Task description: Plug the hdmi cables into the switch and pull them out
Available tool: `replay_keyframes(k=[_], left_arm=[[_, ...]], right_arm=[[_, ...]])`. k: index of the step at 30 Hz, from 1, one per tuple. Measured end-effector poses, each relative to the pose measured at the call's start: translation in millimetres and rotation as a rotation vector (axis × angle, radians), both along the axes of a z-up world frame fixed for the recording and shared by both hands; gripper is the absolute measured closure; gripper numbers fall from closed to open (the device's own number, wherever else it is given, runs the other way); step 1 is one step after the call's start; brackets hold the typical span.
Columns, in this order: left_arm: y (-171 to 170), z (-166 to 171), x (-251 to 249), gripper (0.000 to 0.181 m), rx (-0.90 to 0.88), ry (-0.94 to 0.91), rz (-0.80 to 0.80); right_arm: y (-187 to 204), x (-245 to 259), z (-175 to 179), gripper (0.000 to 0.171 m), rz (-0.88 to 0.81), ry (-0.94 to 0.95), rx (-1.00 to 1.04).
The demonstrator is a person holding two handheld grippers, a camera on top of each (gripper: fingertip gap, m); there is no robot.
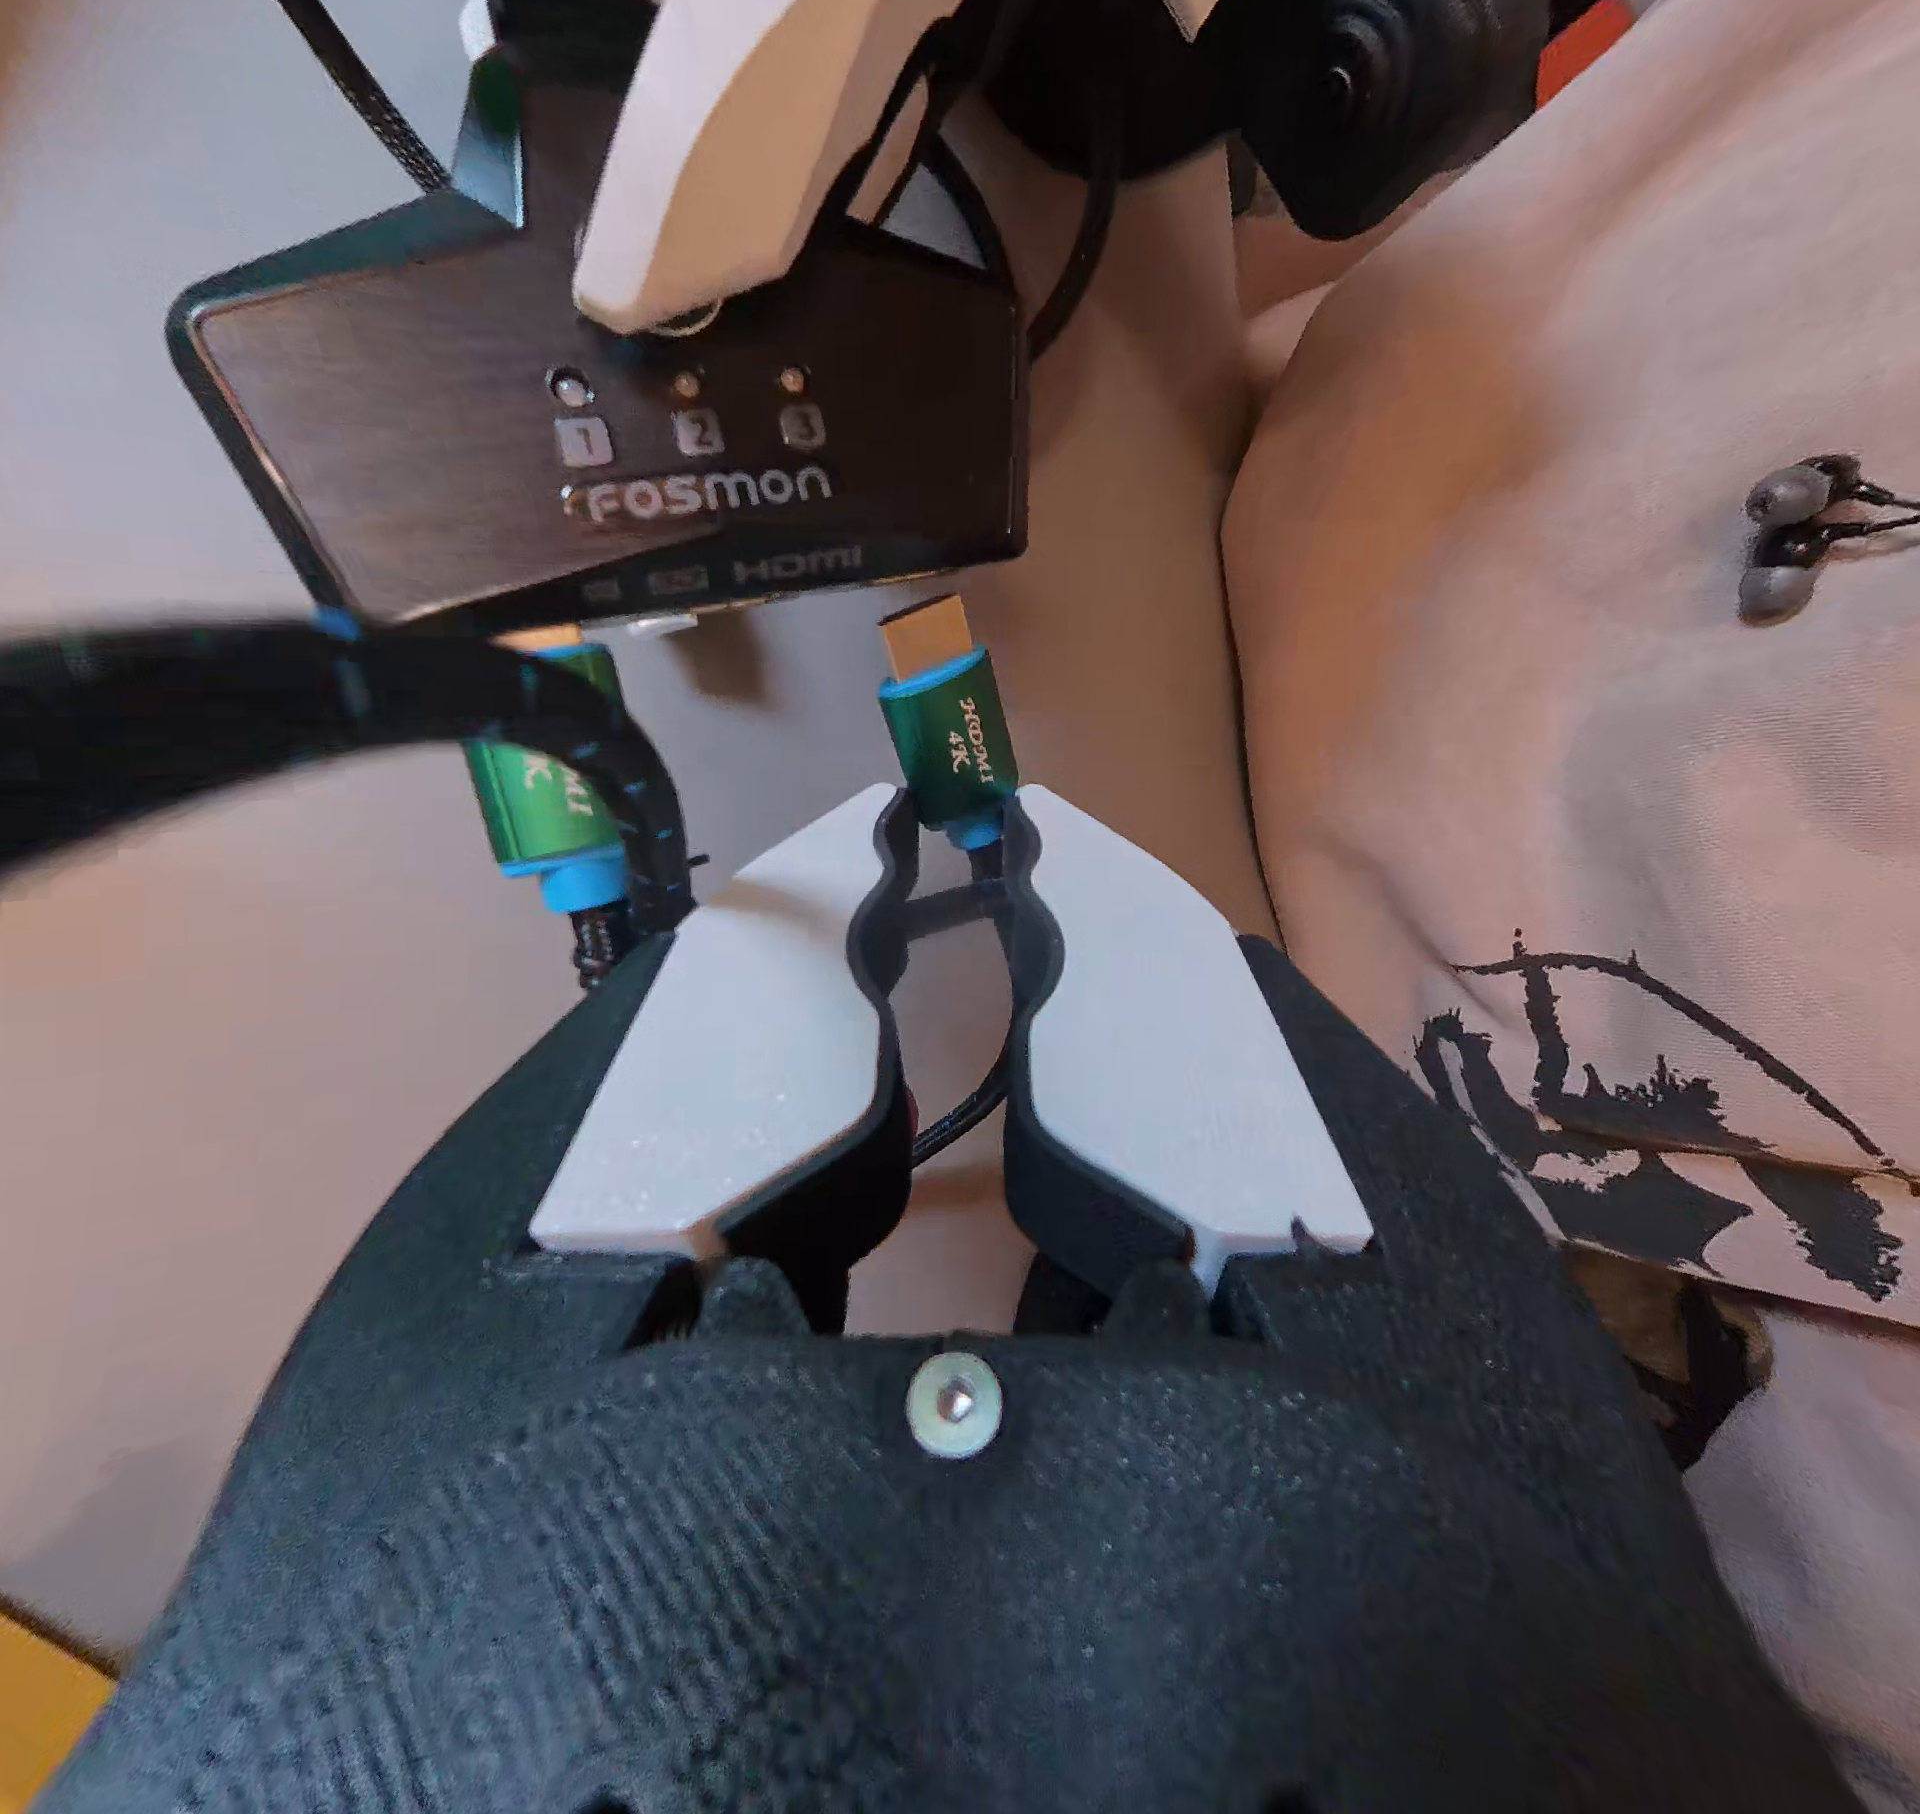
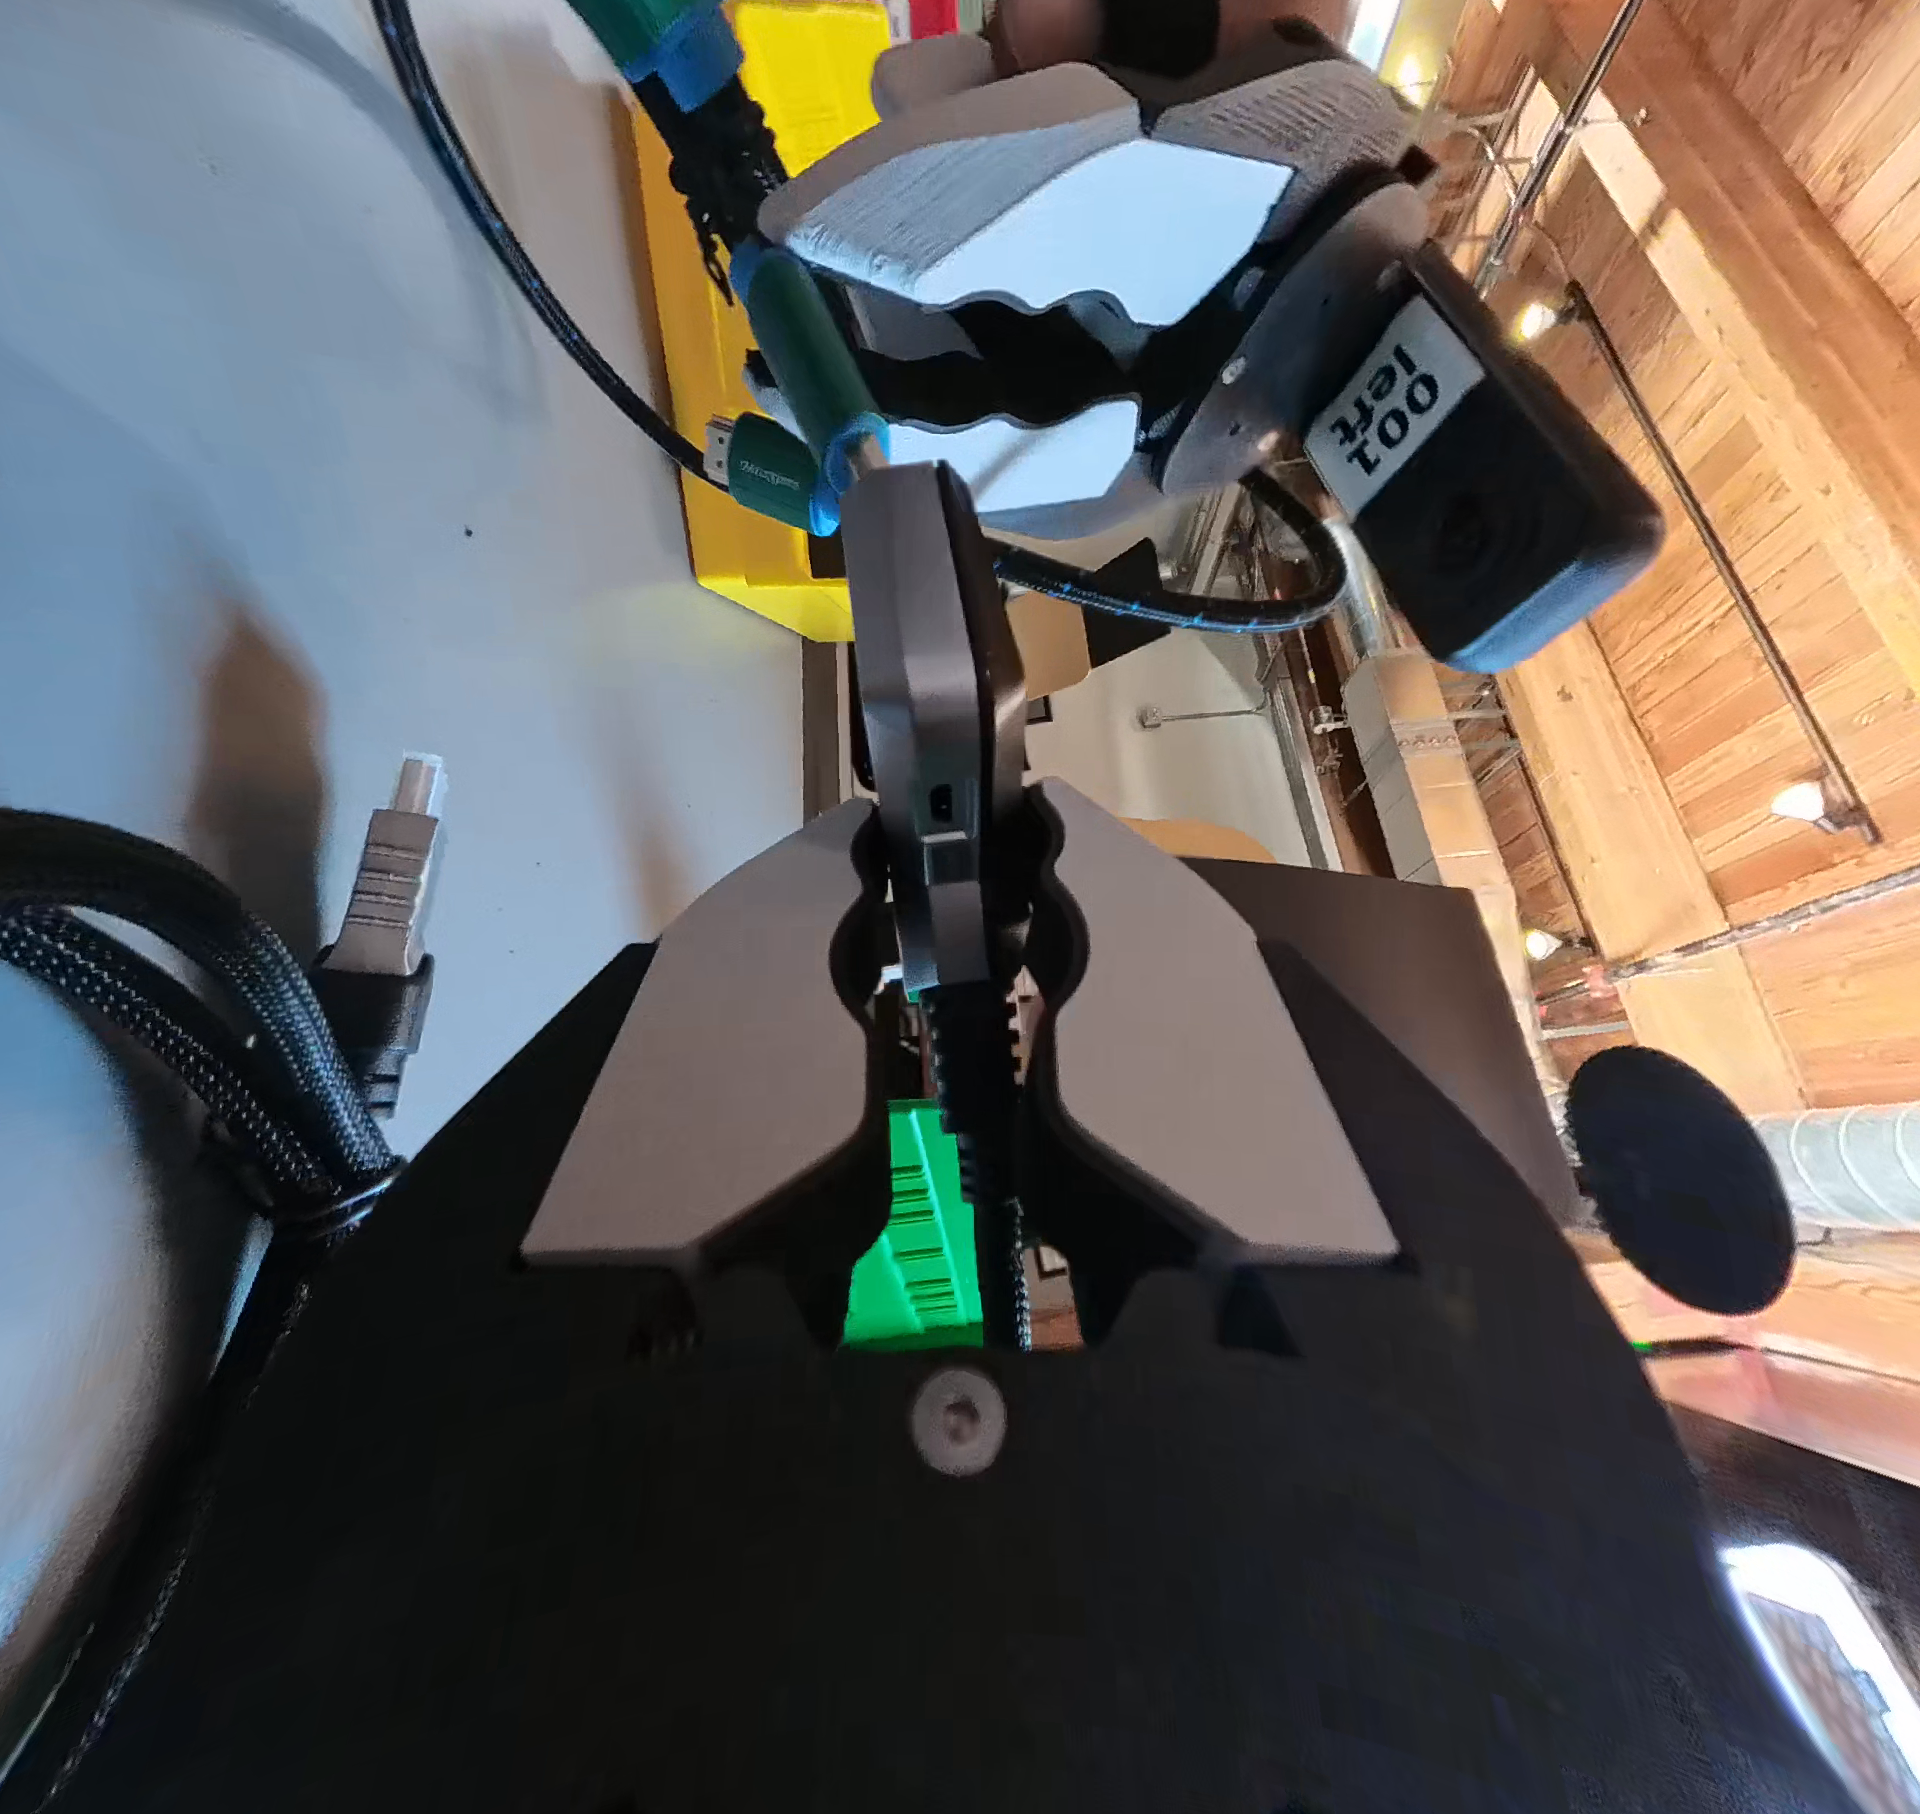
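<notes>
The black HDMI switch (image 1: 416, 434) hangs in the air, pinched by my right gripper (image 2: 956, 808), which is shut on its edge; one of its white fingers (image 1: 748, 102) shows on the switch's top. My left gripper (image 1: 956, 814) is shut on a green HDMI plug (image 1: 940, 736). The plug's gold tip points at the switch's port edge, a short gap below it. A second green plug (image 1: 551, 777) sits in a port further left. In the right wrist view the switch (image 2: 925, 663) is edge-on, with the left gripper (image 2: 842, 330) and a green plug (image 2: 810, 351) beyond it.
A thick black braided cable (image 1: 208, 704) crosses in front of the switch. A person's light hoodie (image 1: 1558, 621) is close on the right. On the white table (image 2: 312, 414) lie a grey plug (image 2: 390, 891), another green plug (image 2: 774, 486) and a yellow bin (image 2: 810, 71). Left tips to right tips: about 8 cm.
</notes>
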State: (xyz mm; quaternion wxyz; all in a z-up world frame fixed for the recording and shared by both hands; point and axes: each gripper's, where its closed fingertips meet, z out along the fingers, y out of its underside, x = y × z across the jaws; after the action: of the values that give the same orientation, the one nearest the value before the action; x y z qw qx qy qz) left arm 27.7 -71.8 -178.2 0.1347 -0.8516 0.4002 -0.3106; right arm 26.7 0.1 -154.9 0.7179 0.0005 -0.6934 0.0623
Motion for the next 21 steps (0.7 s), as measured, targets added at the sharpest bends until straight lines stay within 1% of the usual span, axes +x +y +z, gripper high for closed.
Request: replay_keyframes(k=[5, 8, 13, 18, 21], left_arm=[[-1.0, -2.7, 1.9, 0.165, 0.024, 0.096, -0.072], [-0.4, -2.4, -0.5, 0.165, 0.030, 0.153, -0.097], [-3.6, -6.8, -3.4, 0.164, 0.005, 0.262, -0.151], [-4.3, -9.9, -6.3, 0.164, -0.012, 0.364, -0.195], [-1.3, -12.4, -6.2, 0.164, 0.011, 0.400, -0.205]], right_arm=[[-2.5, 0.5, -1.5, 0.148, 0.007, 0.005, 0.030], [-3.7, 2.0, -2.2, 0.148, 0.004, 0.011, 0.083], [-8.0, 1.2, -7.6, 0.148, 0.013, 0.005, 0.124], [-8.9, 0.6, -10.3, 0.148, 0.009, 0.000, 0.146], [-4.6, -0.1, -12.7, 0.148, -0.001, -0.008, 0.140]])
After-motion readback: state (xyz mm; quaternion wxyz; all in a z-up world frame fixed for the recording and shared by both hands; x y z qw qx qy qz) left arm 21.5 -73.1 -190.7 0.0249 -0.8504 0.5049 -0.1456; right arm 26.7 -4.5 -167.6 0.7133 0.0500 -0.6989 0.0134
